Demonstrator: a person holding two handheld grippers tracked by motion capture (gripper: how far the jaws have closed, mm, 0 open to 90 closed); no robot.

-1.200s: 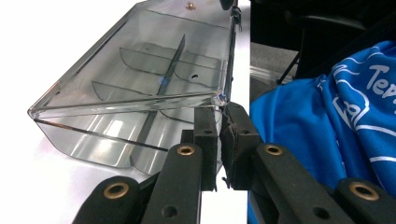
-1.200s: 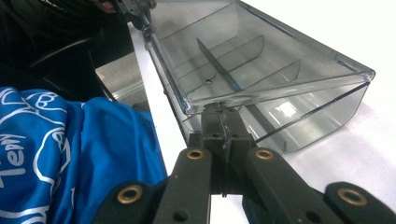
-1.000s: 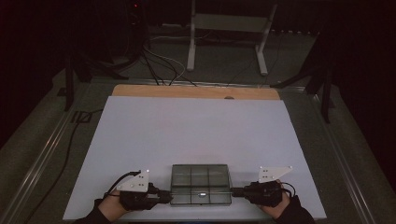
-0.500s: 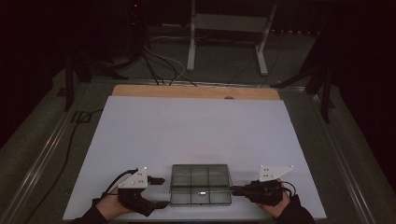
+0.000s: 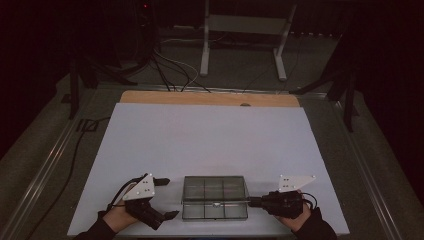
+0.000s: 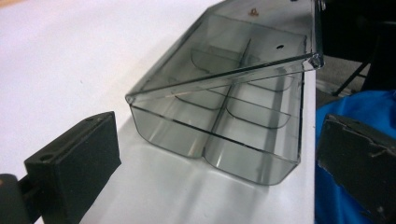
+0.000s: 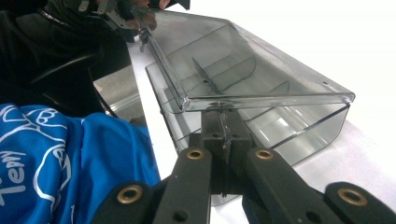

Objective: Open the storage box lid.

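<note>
Smoky clear plastic, the compartment box (image 5: 215, 197) sits at the desk's (image 5: 210, 135) near edge, its lid ajar, as the right gripper (image 5: 252, 202) pinches its end to steady it while the left gripper (image 5: 167, 197), jaws just spread, stands clear.

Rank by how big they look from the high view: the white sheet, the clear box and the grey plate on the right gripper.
1. White sheet, by far the largest.
2. Clear box.
3. Grey plate on the right gripper, smallest.
</note>
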